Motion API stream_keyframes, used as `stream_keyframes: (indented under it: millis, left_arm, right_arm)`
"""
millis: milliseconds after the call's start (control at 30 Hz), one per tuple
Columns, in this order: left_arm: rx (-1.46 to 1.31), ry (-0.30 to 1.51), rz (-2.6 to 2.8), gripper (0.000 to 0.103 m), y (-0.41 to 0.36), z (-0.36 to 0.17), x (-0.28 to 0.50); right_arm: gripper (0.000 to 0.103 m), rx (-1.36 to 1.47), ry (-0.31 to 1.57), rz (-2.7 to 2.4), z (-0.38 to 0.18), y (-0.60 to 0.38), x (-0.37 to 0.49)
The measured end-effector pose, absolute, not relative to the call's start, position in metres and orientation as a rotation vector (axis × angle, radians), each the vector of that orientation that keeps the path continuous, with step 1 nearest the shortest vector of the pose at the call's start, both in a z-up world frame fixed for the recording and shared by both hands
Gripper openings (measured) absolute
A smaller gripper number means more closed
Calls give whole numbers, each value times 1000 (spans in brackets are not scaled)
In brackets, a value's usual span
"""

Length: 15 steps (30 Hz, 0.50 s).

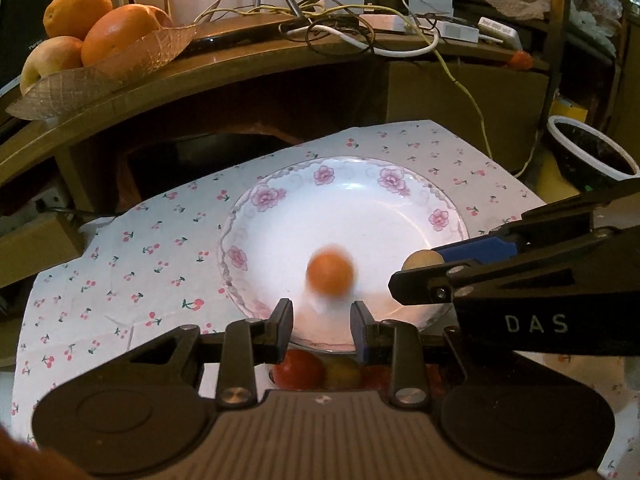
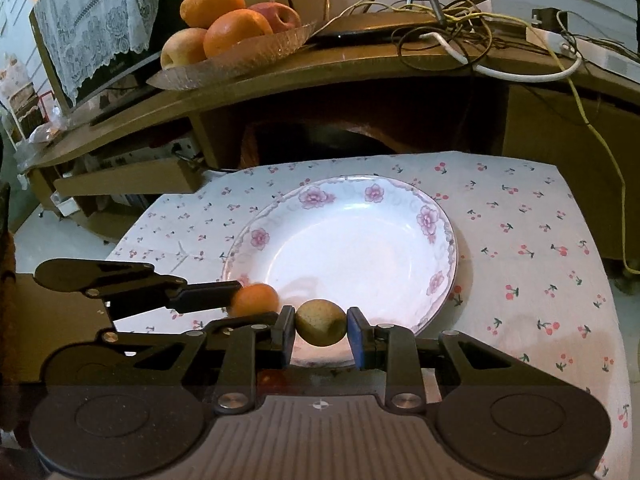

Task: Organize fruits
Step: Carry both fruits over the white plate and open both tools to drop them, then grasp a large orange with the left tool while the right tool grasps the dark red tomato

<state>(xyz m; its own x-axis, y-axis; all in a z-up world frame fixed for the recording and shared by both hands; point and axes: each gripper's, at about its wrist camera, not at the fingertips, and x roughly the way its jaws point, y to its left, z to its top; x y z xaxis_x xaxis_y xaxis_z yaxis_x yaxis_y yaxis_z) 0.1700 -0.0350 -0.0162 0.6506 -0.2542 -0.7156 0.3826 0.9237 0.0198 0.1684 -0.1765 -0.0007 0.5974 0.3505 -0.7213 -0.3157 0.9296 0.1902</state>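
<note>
A white plate with pink flowers lies on a cherry-print cloth. A small orange fruit is blurred just ahead of my open left gripper, over the plate; it also shows in the right wrist view at the left gripper's tip. My right gripper is shut on a small yellow-brown fruit above the plate's near rim; the fruit also shows in the left wrist view. A red fruit and a yellow fruit lie under the left gripper.
A glass dish with oranges and apples stands on a wooden shelf behind the cloth. Tangled cables lie on the shelf. A dark bowl sits at the right.
</note>
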Motion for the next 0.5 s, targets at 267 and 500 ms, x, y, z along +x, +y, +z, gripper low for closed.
stream_keyframes:
  millis: [267,500]
  left_arm:
    - [167,781,-357,38,-33,-14,170]
    - [139,776,-349,39,-26,-8,167]
  right_arm:
    - [33,43,843,381,-1,-178,171]
    - [33,49,838,366,2,-182,170]
